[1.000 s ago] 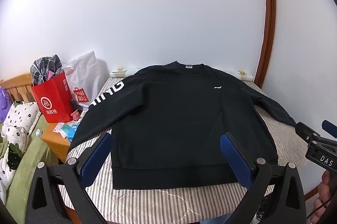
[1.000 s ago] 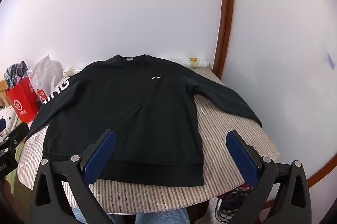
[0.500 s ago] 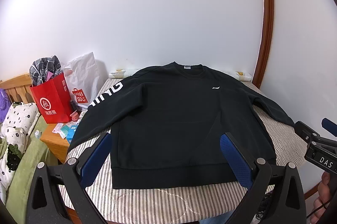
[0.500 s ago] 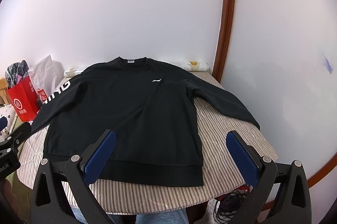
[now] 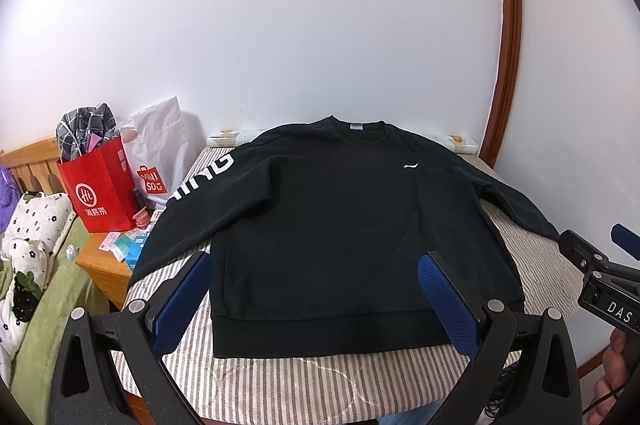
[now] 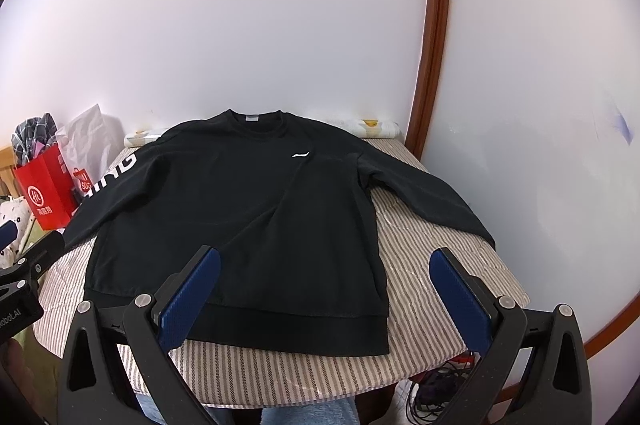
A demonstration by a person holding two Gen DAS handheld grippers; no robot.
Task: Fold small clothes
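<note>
A black sweatshirt (image 5: 320,225) lies flat and face up on a striped table (image 5: 320,381), collar at the far side, sleeves spread to both sides. White letters run down its left sleeve (image 5: 200,181). It also shows in the right wrist view (image 6: 248,217). My left gripper (image 5: 316,289) is open and empty, held above the hem. My right gripper (image 6: 324,285) is open and empty, above the hem's right part; it also shows at the right edge of the left wrist view (image 5: 600,265).
A red paper bag (image 5: 100,189) and a white bag (image 5: 156,153) stand on a wooden nightstand (image 5: 100,265) left of the table. A bed with green cover (image 5: 36,305) lies further left. White wall and a brown door frame (image 5: 508,37) stand behind.
Both grippers have drawn back and risen slightly, so the sweatshirt sits a little lower in view. The sweatshirt has not moved.
</note>
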